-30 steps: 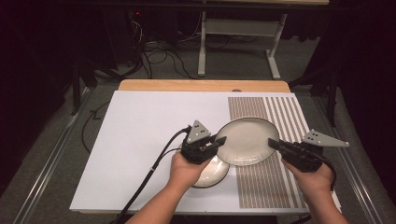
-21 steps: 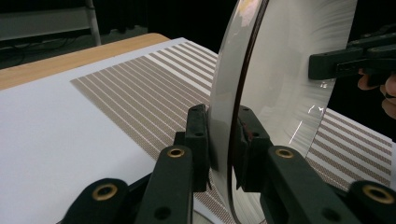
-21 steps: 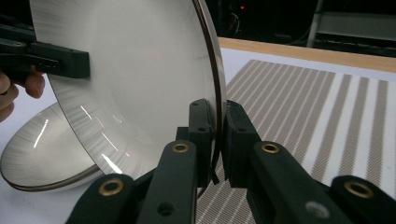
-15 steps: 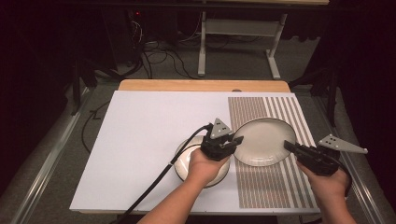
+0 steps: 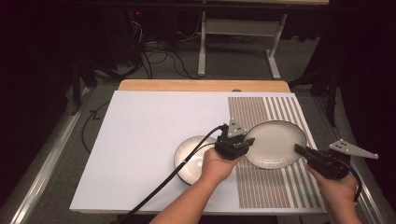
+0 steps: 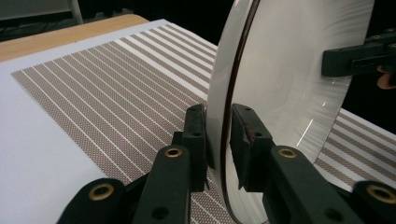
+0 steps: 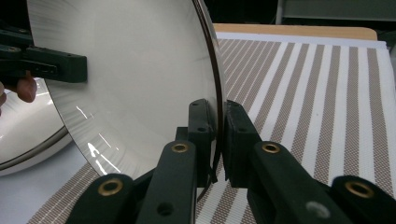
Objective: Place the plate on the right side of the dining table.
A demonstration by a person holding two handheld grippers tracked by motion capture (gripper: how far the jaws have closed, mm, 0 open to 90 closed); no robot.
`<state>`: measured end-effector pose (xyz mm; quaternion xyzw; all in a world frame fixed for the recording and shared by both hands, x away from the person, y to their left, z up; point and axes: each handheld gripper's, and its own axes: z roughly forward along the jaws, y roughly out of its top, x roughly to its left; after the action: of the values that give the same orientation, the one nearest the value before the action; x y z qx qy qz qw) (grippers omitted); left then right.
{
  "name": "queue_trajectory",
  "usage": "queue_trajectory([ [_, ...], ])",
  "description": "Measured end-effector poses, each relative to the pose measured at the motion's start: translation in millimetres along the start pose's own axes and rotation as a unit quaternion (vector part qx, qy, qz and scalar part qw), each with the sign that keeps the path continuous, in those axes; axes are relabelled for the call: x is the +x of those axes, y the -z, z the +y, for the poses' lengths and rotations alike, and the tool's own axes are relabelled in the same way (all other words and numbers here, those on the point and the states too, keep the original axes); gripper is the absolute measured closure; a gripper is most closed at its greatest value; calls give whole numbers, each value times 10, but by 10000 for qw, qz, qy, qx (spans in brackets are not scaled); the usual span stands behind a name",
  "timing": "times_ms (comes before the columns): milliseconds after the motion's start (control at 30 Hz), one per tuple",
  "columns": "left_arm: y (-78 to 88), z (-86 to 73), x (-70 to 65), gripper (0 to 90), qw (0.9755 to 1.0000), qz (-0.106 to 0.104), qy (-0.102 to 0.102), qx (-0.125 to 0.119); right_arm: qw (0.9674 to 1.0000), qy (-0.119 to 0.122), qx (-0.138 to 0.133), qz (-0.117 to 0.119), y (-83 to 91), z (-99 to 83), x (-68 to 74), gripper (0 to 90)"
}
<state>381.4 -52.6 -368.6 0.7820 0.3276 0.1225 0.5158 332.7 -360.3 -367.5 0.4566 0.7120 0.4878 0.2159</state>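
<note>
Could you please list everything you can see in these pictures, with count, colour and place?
Large plate: one, off-white with dark rim, held over the striped mat between both grippers.
Small plate: one, off-white with dark rim, on the white sheet under the left hand.
Striped mat: one, brown and white, right part of the table.
White sheet: one, covering the table.
Table: one, wooden edge at the far side.
Stand: one, grey, on the floor beyond.
Left gripper: black, shut on the plate's left rim.
Right gripper: black, shut on its right rim.
</note>
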Motion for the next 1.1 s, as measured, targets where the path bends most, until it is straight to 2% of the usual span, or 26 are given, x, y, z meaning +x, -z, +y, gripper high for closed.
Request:
queue_trajectory([
  [367,-269,-68,-1,746,9993,95,133,335,9995,-159,217,-173,-79,-141,-138,858],
  [500,-332,-83,-19,741,9989,149,52,440,9992,-160,280,-234,-86,-180,-171,858],
  [700,-367,-66,-31,727,9984,237,32,509,9991,-214,278,-220,-87,-197,-193,859],
  [867,-415,-60,-19,683,9977,348,115,577,9993,-252,247,-153,-90,-197,-203,867],
  [1000,-427,-11,-7,637,9982,403,102,437,9994,-188,237,-180,-92,-184,-187,867],
  [1100,-369,29,10,605,9987,403,55,314,9993,-207,225,-201,-107,-184,-192,864],
])
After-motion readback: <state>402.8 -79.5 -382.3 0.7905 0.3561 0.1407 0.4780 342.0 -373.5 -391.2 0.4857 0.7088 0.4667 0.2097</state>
